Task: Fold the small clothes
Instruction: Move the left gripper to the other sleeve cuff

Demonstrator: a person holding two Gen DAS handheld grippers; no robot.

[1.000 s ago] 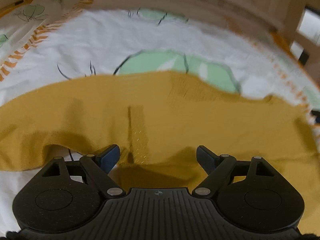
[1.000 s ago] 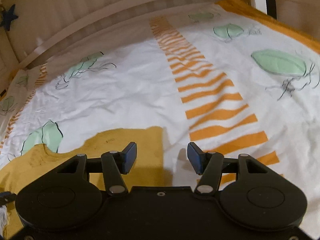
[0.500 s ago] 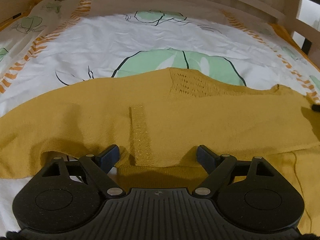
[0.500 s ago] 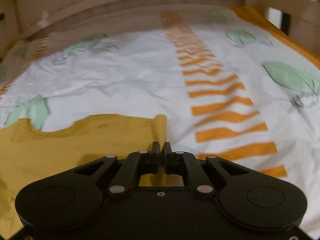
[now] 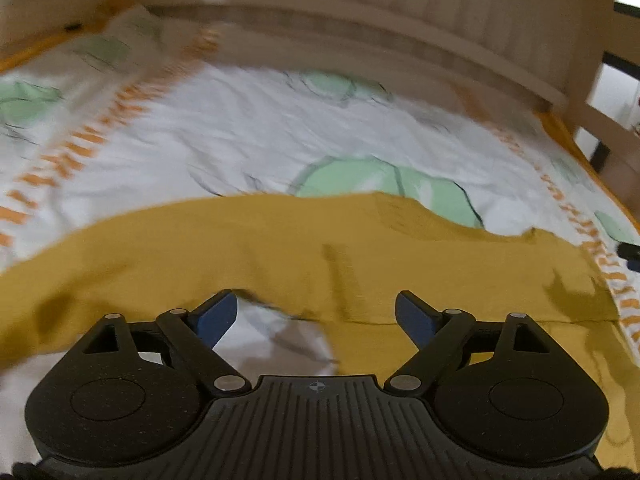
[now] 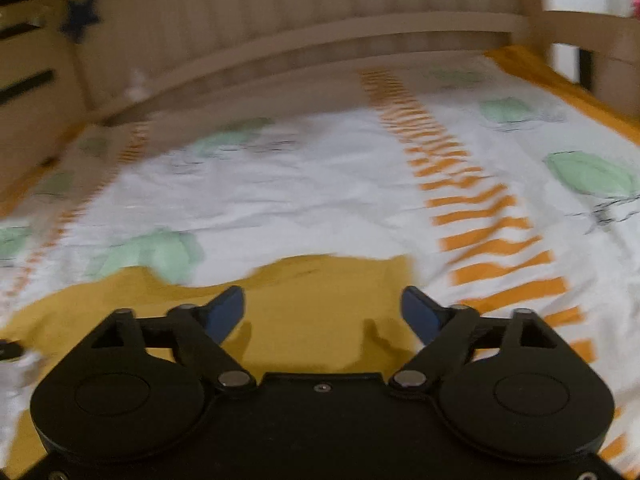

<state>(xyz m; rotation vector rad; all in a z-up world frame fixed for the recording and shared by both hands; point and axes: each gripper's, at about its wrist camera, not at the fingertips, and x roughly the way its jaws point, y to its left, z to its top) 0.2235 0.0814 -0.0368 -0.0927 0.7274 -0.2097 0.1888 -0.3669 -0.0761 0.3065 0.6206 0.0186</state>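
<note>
Right gripper (image 6: 322,312) was clamped shut half second ago; jaws now opening wide, nothing between pads, cloth let go. Left gripper (image 5: 316,314) jaws wide as before, empty. Fold likely just laid. One mustard garment (image 5: 280,248) flat on bedsheet (image 5: 248,136), near front edge. Two grippers.

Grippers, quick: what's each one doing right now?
Left gripper: open, holding nothing.
Right gripper: jaws opening, nothing between them; mustard garment lies below.

Light: dim, warm, indoor.
Blur: my sheet (image 5: 248,132) and headboard (image 6: 280,20) smear (motion).
Edges: fisheye-bowed.
Shadows: my fingers' on the yellow garment (image 6: 312,320).
</note>
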